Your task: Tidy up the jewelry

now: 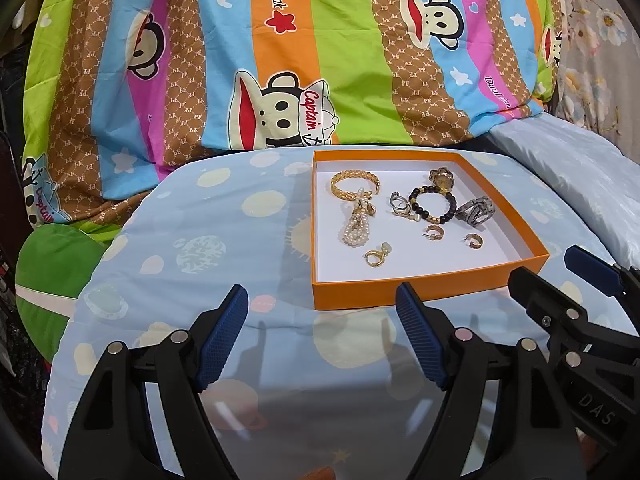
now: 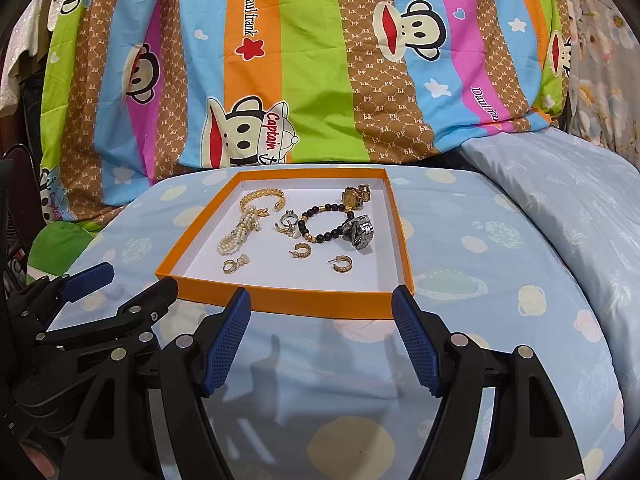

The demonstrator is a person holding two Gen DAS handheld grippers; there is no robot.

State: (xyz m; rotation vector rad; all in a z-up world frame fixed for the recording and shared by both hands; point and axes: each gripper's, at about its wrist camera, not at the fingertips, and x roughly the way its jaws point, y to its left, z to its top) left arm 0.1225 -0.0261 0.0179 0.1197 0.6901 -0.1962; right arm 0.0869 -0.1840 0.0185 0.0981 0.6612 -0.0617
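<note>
An orange tray with a white floor lies on a pale blue patterned cushion. In it are a gold bracelet, a pearl strand, a black bead bracelet, a gold watch, a silver watch, silver rings and several gold hoop earrings. My left gripper stands open just short of the tray's near left corner. My right gripper stands open at the tray's near wall. Neither holds anything.
A bright striped cartoon-monkey blanket rises behind the cushion. A pale blue pillow lies to the right. A green fabric patch is at the left edge.
</note>
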